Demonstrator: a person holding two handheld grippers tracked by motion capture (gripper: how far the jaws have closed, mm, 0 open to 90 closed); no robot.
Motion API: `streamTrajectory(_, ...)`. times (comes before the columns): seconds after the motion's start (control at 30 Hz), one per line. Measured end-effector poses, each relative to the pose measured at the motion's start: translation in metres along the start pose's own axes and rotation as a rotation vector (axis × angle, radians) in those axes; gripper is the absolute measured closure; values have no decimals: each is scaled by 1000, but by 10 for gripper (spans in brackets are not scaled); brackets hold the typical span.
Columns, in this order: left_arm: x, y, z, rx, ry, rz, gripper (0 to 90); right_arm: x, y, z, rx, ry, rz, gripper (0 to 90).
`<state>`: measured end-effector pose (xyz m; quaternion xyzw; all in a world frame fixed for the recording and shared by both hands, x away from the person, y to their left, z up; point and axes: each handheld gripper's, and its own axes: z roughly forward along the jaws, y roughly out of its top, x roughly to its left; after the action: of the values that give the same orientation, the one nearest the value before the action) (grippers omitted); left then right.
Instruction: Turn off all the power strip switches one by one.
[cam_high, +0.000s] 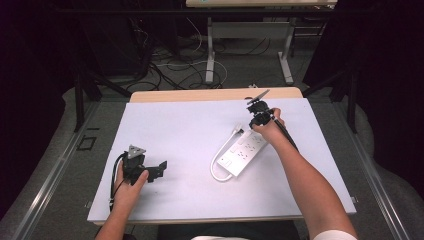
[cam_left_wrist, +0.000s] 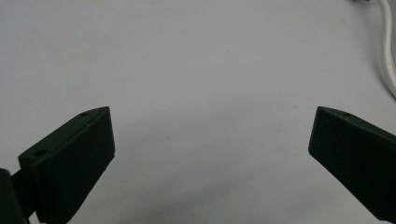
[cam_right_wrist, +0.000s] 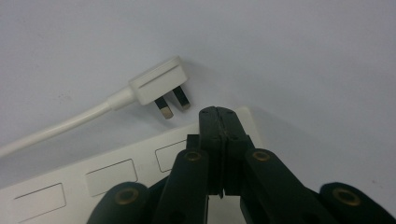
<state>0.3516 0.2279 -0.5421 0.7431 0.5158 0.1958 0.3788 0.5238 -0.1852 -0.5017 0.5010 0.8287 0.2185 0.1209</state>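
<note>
A white power strip (cam_high: 242, 151) lies at an angle right of the table's middle, its white cable (cam_high: 216, 166) looping round its near end. Its white plug (cam_right_wrist: 157, 84) rests on the sheet beside the strip's far end, pins toward the strip (cam_right_wrist: 116, 175). My right gripper (cam_high: 257, 119) hangs over the strip's far end; its jaws are pressed together, shut on nothing (cam_right_wrist: 219, 116). My left gripper (cam_high: 159, 169) rests on the sheet at the front left, open, its jaws wide apart with bare sheet between them (cam_left_wrist: 210, 135). A bit of the cable (cam_left_wrist: 388, 51) runs at that view's right edge.
A pale sheet (cam_high: 185, 130) covers the wooden table (cam_high: 210, 94). Beyond the far edge stand a desk's metal legs (cam_high: 210, 55) and tangled cables on the floor (cam_high: 165, 65). Dark frame posts (cam_high: 79, 95) flank the table on both sides.
</note>
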Motion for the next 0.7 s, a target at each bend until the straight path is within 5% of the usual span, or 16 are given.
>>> streamTrajectory(0.43,0,0,0,3,0,0,4,4,0,5,52,16,29,891)
streamTrajectory(0.7,0,0,0,3,0,1,4,6,0,6,39,23,32,888)
